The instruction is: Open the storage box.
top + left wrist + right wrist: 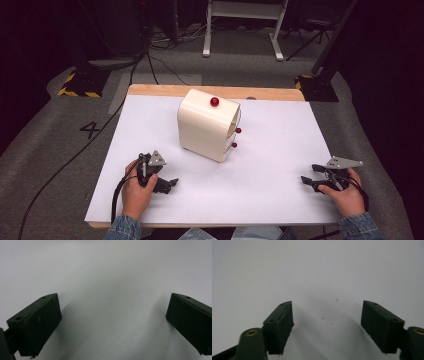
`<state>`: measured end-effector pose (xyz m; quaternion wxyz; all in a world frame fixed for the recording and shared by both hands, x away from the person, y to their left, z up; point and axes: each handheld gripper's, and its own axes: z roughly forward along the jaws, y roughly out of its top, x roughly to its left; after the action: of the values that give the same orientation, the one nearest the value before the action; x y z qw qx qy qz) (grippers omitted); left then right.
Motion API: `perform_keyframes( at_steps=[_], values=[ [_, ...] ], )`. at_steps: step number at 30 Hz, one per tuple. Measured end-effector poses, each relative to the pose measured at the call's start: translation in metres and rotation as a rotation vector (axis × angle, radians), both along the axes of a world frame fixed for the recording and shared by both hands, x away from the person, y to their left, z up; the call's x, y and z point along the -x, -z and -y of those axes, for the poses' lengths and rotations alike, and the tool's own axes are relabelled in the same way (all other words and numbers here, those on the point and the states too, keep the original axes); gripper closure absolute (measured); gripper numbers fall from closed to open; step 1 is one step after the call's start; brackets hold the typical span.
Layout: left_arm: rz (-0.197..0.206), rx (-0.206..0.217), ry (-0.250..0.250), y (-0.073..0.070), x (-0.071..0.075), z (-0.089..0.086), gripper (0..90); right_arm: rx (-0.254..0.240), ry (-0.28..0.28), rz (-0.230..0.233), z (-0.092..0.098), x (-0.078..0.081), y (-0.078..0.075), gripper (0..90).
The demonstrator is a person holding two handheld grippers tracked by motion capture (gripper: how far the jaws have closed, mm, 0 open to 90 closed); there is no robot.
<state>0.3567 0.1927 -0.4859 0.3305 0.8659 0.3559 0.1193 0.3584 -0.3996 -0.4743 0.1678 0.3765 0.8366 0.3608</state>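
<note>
Both grippers rest low on the white bench [280, 150], fingers spread apart, nothing between them. Left gripper [167, 185] sits at lower left of the high view, held in the person's left hand [135, 192]; right gripper [309, 175] sits at lower right in the right hand [347, 197]. Cream cabinet [207, 125] stands upright at upper centre, well apart from both grippers. One red knob [214, 102] on its top, two more red knobs [236, 137] down its right-hand face. Each gripper view: bare white surface between its released fingers [37, 322] [279, 325].
</note>
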Motion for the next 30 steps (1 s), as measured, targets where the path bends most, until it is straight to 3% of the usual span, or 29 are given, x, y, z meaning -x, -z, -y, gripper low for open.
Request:
perform_keyframes(
  at_steps=[3, 8, 14, 15, 17, 19, 30],
  values=[
    [0.000, -0.001, 0.001, 0.000, 0.000, 0.000, 0.0, -0.027, 0.005, 0.008, 0.000, 0.003, -0.005, 26.3],
    [-0.002, -0.002, 0.001, 0.000, 0.000, 0.000, 0.0, -0.140, -0.001, 0.064, 0.001, 0.012, -0.033, 29.3],
    [-0.001, -0.001, 0.001, 0.000, 0.000, 0.000, 0.0, -0.147, -0.008, 0.106, -0.004, 0.015, -0.055, 29.5],
    [-0.001, -0.001, 0.001, 0.000, 0.000, 0.000, 0.0, -0.174, -0.023, 0.124, -0.008, 0.016, -0.066, 30.8],
    [0.000, 0.000, 0.000, 0.000, 0.000, 0.000, 0.0, -0.183, -0.037, 0.131, -0.013, 0.015, -0.074, 31.2],
    [0.000, 0.000, 0.001, 0.000, 0.000, 0.000, 0.0, -0.168, -0.051, 0.141, -0.020, 0.012, -0.083, 31.2],
    [0.002, 0.001, 0.000, 0.000, 0.000, 0.000, 0.0, -0.169, -0.094, 0.162, -0.052, -0.008, -0.105, 30.8]
  ],
)
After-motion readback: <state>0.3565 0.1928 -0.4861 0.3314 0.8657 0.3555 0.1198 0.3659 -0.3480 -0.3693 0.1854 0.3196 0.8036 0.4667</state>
